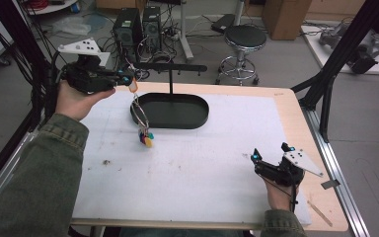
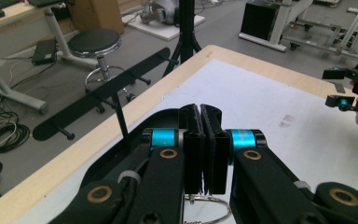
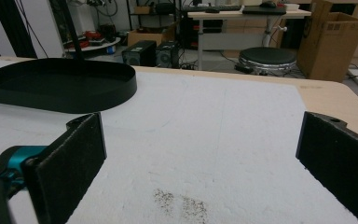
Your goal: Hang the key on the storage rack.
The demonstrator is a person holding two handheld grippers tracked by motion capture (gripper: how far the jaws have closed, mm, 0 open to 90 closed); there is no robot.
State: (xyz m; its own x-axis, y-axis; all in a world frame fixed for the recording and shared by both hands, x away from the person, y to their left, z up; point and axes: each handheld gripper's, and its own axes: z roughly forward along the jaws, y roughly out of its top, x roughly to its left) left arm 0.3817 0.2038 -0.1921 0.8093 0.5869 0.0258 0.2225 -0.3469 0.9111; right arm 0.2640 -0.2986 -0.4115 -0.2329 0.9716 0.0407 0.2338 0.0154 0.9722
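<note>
Your left gripper (image 1: 128, 79) is clamped on a key ring (image 1: 140, 114) w/ coloured tags, lifted above the worktop (image 1: 217, 148) near its far left corner, beside the black tray (image 1: 197, 116). Your right gripper (image 1: 269, 157) rests near the front right corner, jaws wide apart.

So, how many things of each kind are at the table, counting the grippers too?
Grippers: 2, left gripper and right gripper
Stand with oval tray: 1
Key ring with coloured tags: 1
Total: 4
</note>
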